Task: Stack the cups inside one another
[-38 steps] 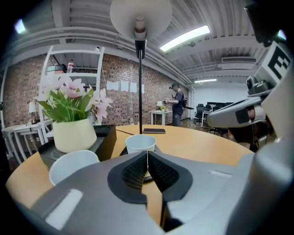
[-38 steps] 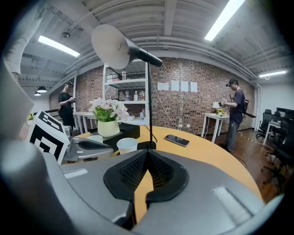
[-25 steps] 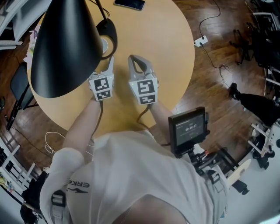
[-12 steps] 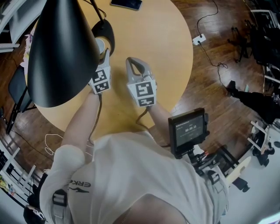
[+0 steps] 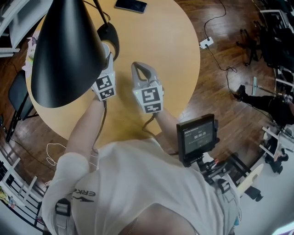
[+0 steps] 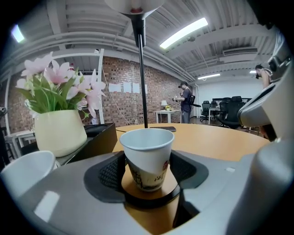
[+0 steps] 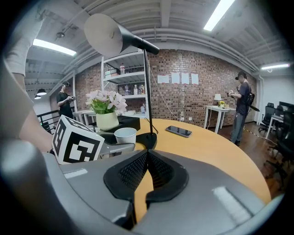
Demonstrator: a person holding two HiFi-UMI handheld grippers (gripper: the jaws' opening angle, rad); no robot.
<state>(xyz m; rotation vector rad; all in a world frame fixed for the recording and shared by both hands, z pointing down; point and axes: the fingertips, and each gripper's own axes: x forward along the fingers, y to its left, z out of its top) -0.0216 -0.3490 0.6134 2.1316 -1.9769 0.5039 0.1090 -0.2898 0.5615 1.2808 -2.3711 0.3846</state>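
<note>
A white paper cup (image 6: 148, 158) with print low on its side stands upright on the round wooden table (image 5: 170, 55). It sits between the jaws of my left gripper (image 6: 147, 161), which have just been closing; both pads meet its wall near the rim. In the head view this cup (image 5: 106, 47) shows beside the lamp base, ahead of the left gripper (image 5: 108, 57). A second white cup (image 6: 22, 170) stands at the far left. My right gripper (image 7: 147, 155) is shut on nothing and rests to the right (image 5: 139, 68) of the left one; from it I see the first cup (image 7: 125, 136).
A black desk lamp's shade (image 5: 64, 50) hides part of the left gripper; its base (image 5: 111, 36) lies just behind the cup. A flower pot (image 6: 59, 133) and a black box (image 6: 98, 134) stand at the left. A phone (image 5: 131, 5) lies at the far edge.
My left gripper has slid forward across the table toward the lamp base, so the cup now stands between its jaws. The right gripper has stayed put.
</note>
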